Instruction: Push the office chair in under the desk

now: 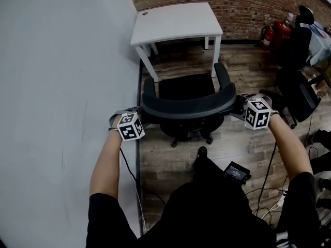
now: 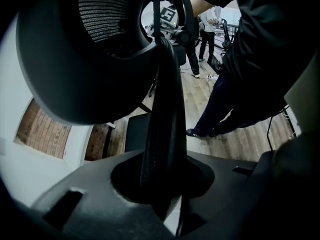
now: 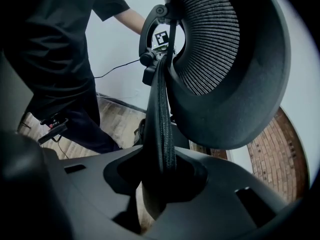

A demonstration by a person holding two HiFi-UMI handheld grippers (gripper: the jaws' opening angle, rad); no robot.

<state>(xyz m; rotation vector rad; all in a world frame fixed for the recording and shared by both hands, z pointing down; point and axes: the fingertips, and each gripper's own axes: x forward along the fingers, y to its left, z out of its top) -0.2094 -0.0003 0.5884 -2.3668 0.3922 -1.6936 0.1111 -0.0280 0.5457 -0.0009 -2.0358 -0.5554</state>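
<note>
Grip set for pushing
Left gripper point(image 1: 144, 119) and right gripper point(image 1: 239, 106) clamp opposite ends of the office chair backrest point(image 1: 189, 106), aiming it squarely at the desk point(image 1: 176, 22).

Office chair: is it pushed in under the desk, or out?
Out. In the head view the whole seat of the office chair shows in front of the desk, none of it under the desktop.

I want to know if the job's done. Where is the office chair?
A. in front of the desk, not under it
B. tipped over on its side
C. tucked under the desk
A: the office chair stands upright, its seat short of the white desk.
</note>
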